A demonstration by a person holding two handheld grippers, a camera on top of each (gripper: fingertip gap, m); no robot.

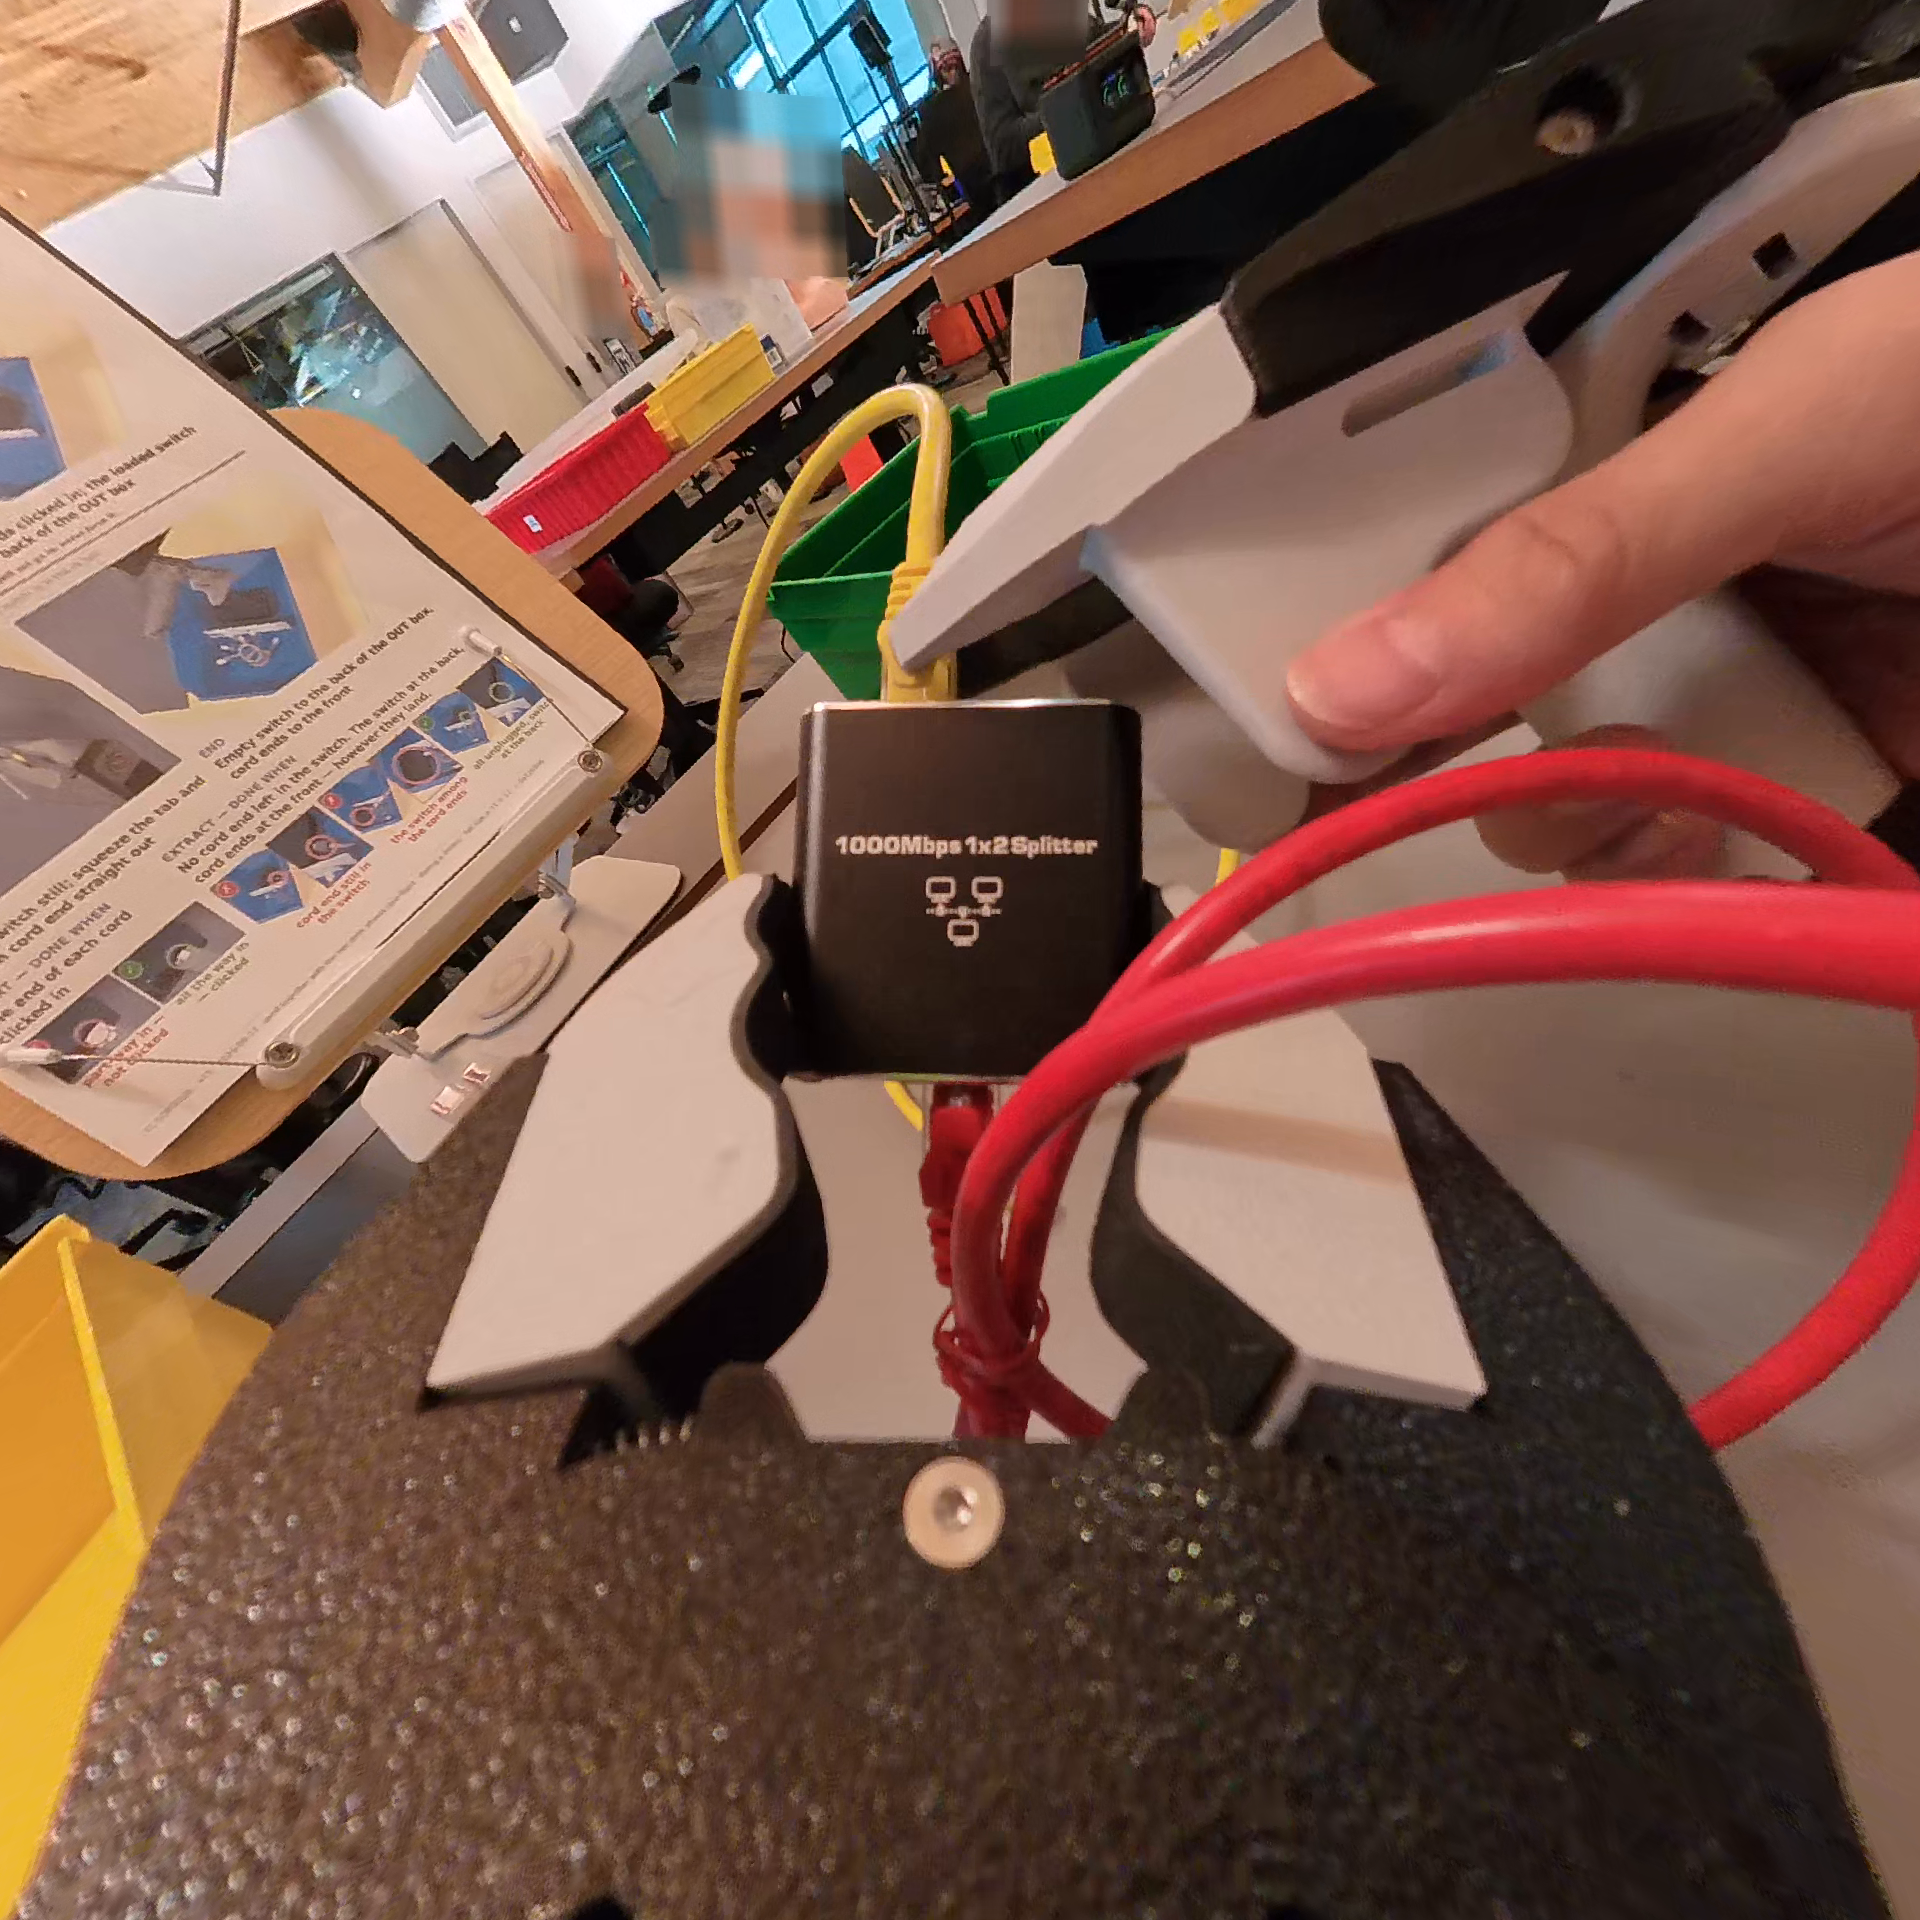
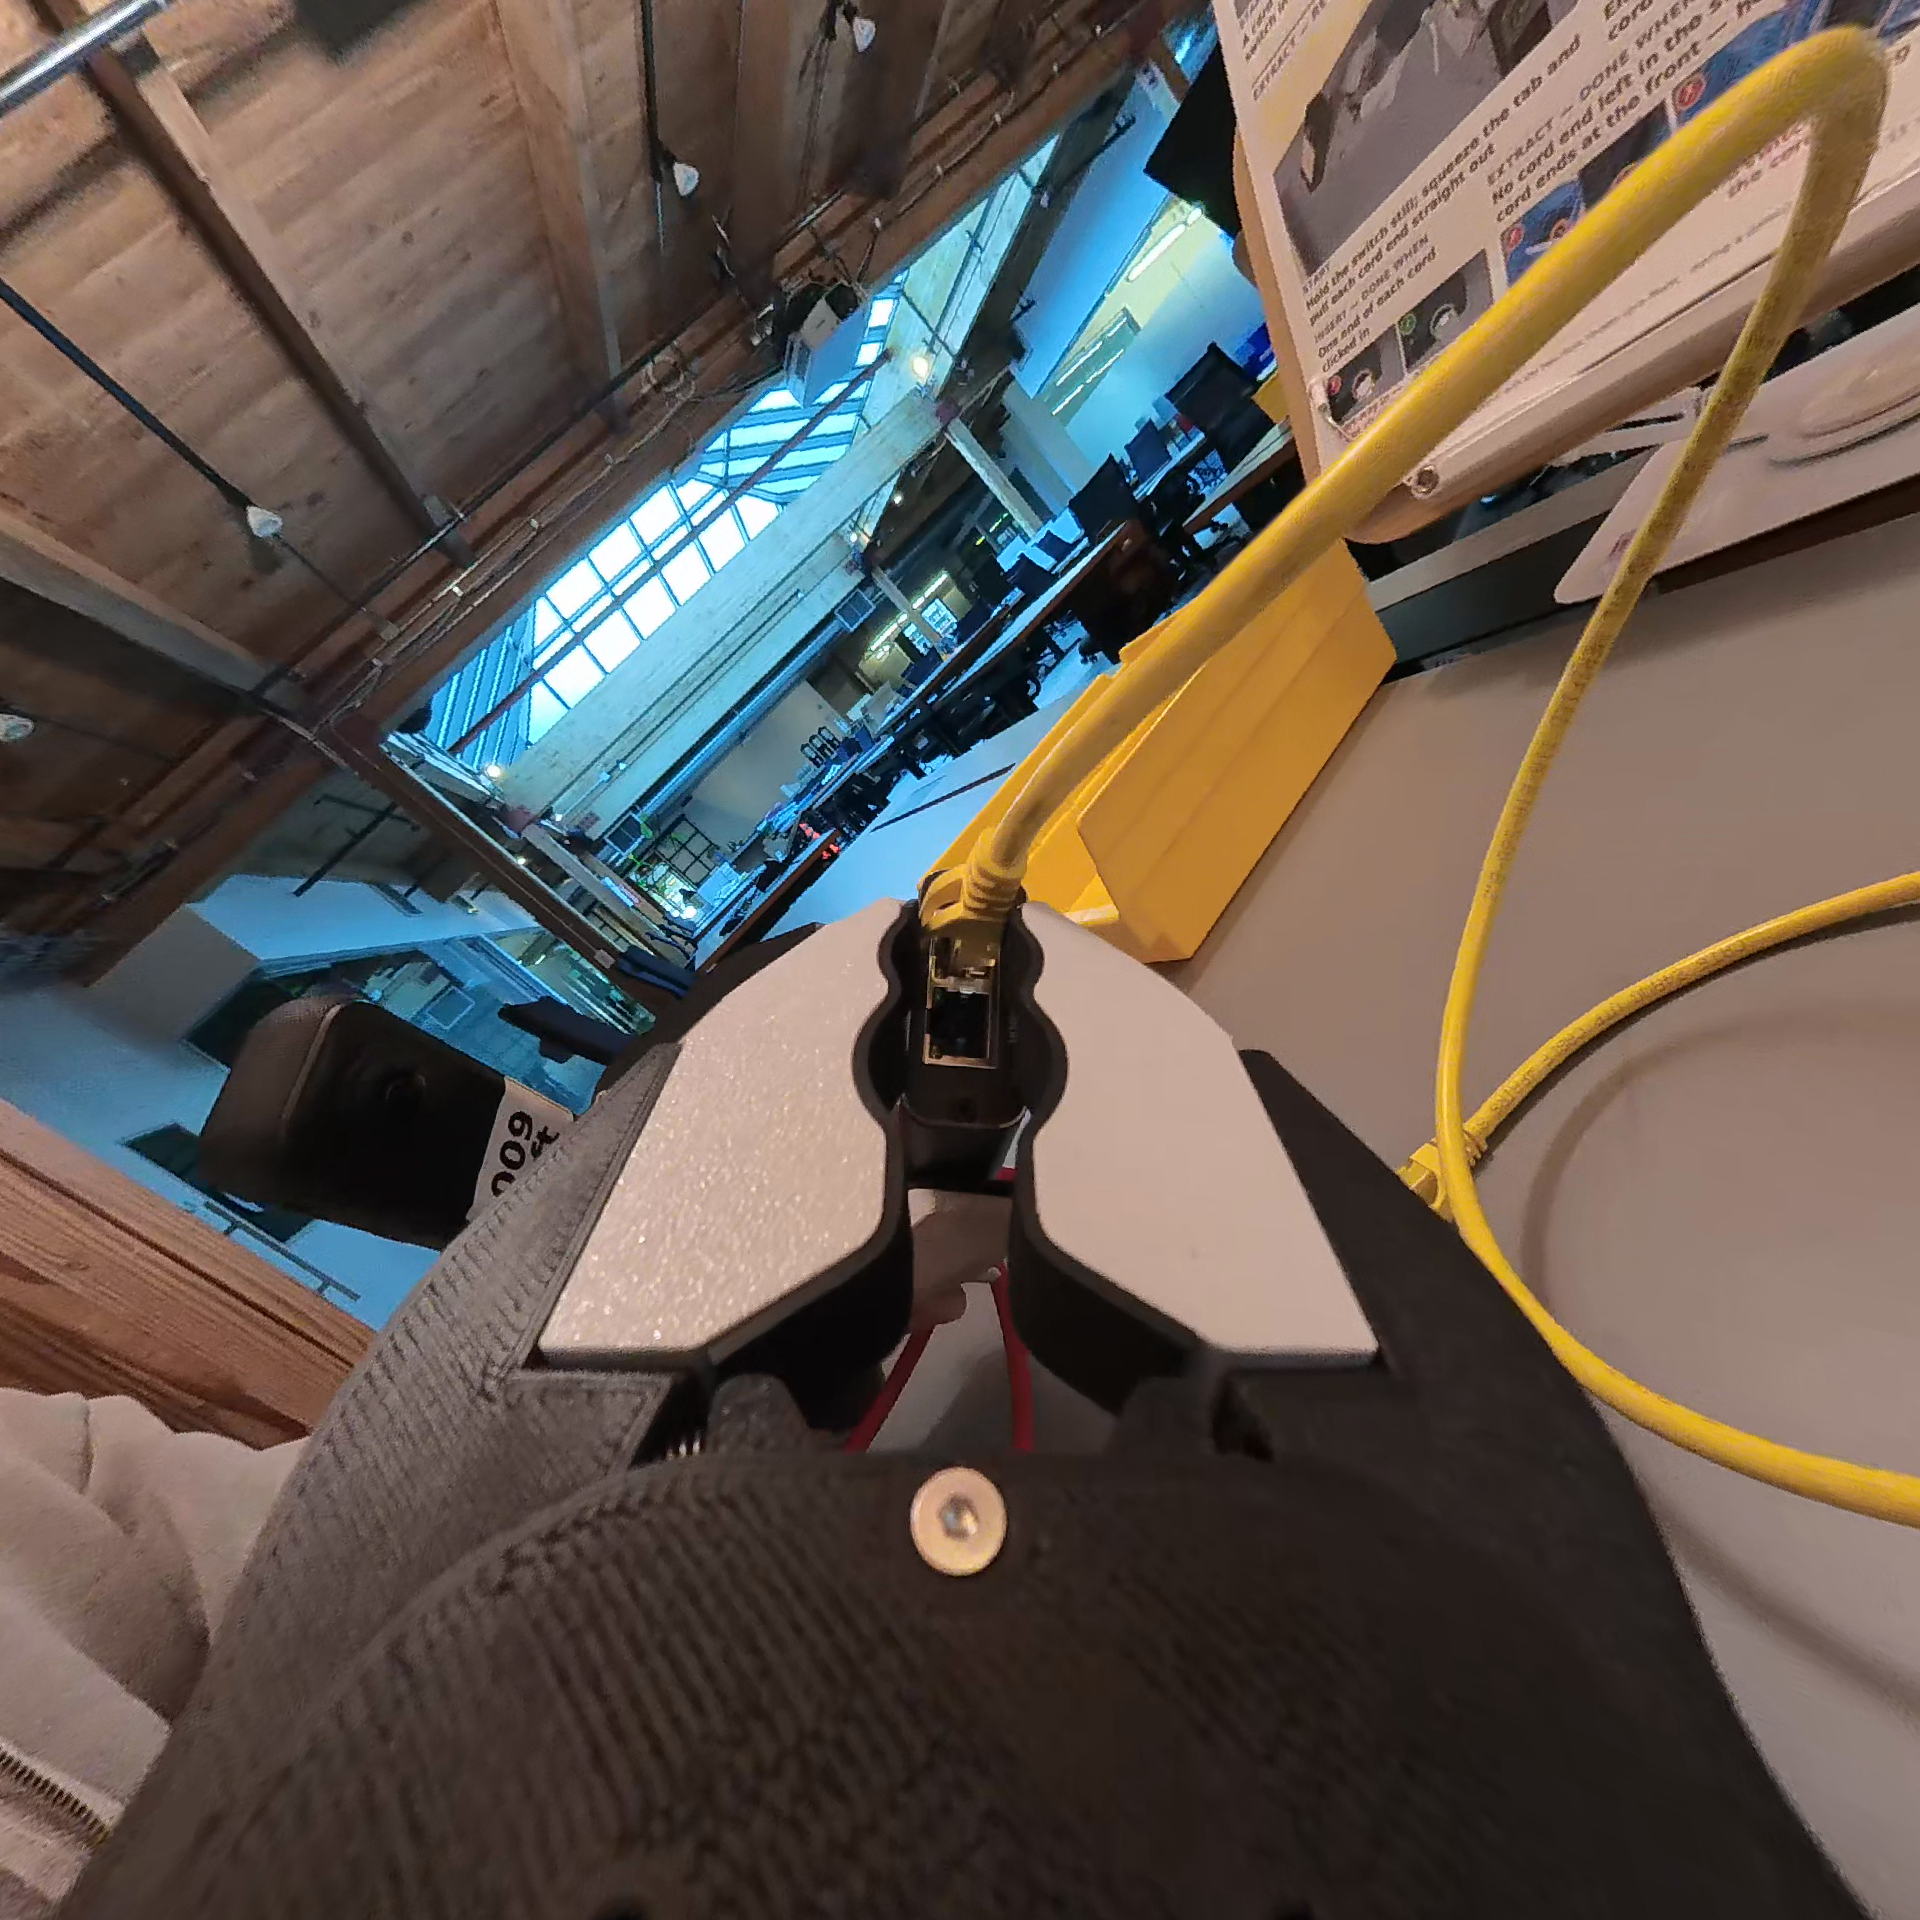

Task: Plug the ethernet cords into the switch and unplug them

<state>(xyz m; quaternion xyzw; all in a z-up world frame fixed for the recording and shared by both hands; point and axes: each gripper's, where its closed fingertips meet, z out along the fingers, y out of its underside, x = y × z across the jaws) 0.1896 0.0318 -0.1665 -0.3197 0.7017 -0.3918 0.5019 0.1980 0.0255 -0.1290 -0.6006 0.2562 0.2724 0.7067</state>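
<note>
Since everyone asks where the switch is: the black switch (image 1: 966,790) sits square between the left gripper (image 1: 961,925) fingers, held up off the desk (image 2: 1662,831).
Left fingers: closed down to the width of the box, pads pressed on both of its sides.
Right fingers: the right gripper (image 2: 961,925) is nearly closed, tips on either side of the yellow cord (image 2: 1299,520) plug where it enters the far end of the switch. Looks like a pinch on the plug, though I can't see the latch tab.
Cords: yellow is seated in one far-end port, with the empty port (image 2: 956,1034) just beside it. The red cord (image 1: 1455,935) is plugged into the near end and loops off to the right of the left fingers.
How it handles: my guess is the switch is light, rigid and smooth-sided, so it could twist in the grip if yanked sideways. Cords are springy and will tug back.
Where to grab: flat sides for the switch; for a cord, the hard plug body on the tab, not the soft boot or cable.
Watch out: the latch tab is probably the fragile bit.
</note>
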